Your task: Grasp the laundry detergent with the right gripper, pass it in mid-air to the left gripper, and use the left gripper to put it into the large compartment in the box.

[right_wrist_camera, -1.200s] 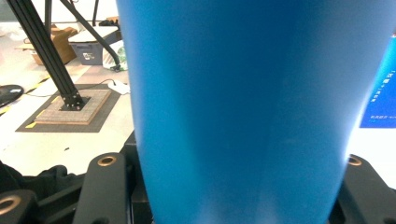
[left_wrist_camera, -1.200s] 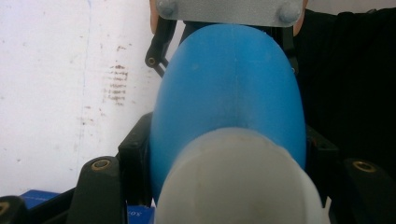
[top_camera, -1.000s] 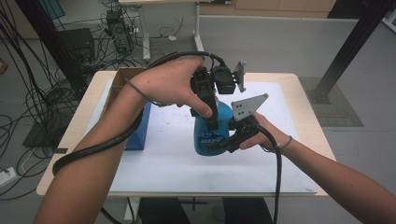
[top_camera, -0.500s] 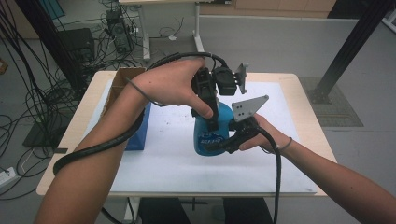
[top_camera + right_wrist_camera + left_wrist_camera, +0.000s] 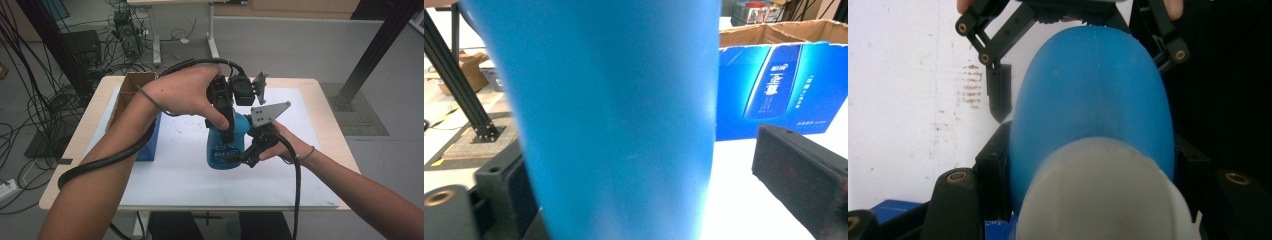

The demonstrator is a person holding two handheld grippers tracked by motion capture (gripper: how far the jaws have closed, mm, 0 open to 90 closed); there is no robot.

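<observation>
**Blue bottle upright mid-table, clamped near the top, freed lower down**

Blue bottle (image 5: 226, 145) standing upright on the white sheet (image 5: 175, 175) over the table (image 5: 325, 95), near the middle, well apart from the blue carton (image 5: 150, 142) at the left. Upper part of the bottle hidden in the high view behind the left hand (image 5: 187, 92) and the left gripper (image 5: 227, 131); only the lower body and a label with unreadable white print visible there. In the left gripper view, white cap (image 5: 1105, 192) large, close and cut off by the bottom edge, the blue shoulder bulging behind it, black jaws pressed against both flanks: left gripper clamped on the bottle just under the cap.

Right gripper (image 5: 239, 159) low at the bottle's right side, held by the right hand (image 5: 280, 145), partly merged with the dark linkage and hard to separate in the high view. Jaws just spread apart, standing wide on either side of the bottle. In the right gripper view, bottle wall blurred, running out of frame top and bottom; clear gap to the jaw on the right, the other jaw half hidden behind the bottle, contact there impossible to tell.

Carton top open, brown flaps showing, contents out of sight; print on its blue face too small to read
</observation>
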